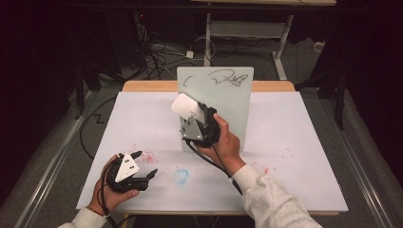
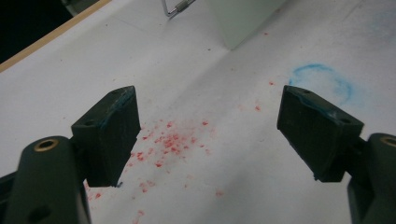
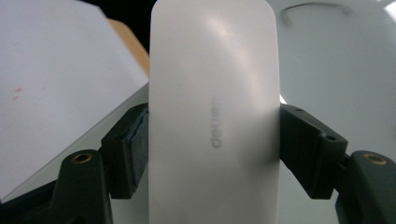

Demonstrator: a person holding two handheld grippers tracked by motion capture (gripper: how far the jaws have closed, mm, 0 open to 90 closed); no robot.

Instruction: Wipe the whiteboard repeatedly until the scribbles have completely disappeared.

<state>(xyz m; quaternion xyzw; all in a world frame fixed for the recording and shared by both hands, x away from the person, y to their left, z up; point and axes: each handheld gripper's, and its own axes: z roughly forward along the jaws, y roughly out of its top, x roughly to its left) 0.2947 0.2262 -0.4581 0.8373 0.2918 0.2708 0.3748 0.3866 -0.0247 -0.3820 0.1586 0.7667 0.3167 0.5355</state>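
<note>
Left tongs (image 1: 146,164) sit nearest the person, low over the white paper-covered tabletop (image 1: 294,180), jaws spread wide, nothing between them. In the left gripper view the gap frames a scatter of red crumbs (image 2: 170,140) on the tabletop; one faint blue chalk ring (image 2: 322,79) lies just beside the crumbs, between them and the board.

Right tongs (image 3: 212,140) are further out, raised off the tabletop directly in front of the board. They pinch one flat white rounded-rectangle eraser block (image 3: 212,93) across its width, one jaw on each long edge. The block sticks up and out past the jaw tips, its upper end against or just short of the board face; contact cannot be told. Faint grey lettering shows on the block's face.

Farthest: one upright pale grey-green whiteboard panel (image 1: 233,109) standing on the tabletop, with a black scribble (image 1: 230,77) near its top edge and one short black arc (image 1: 186,80) beside it.

Count: two tongs, one eraser block, one board.
</note>
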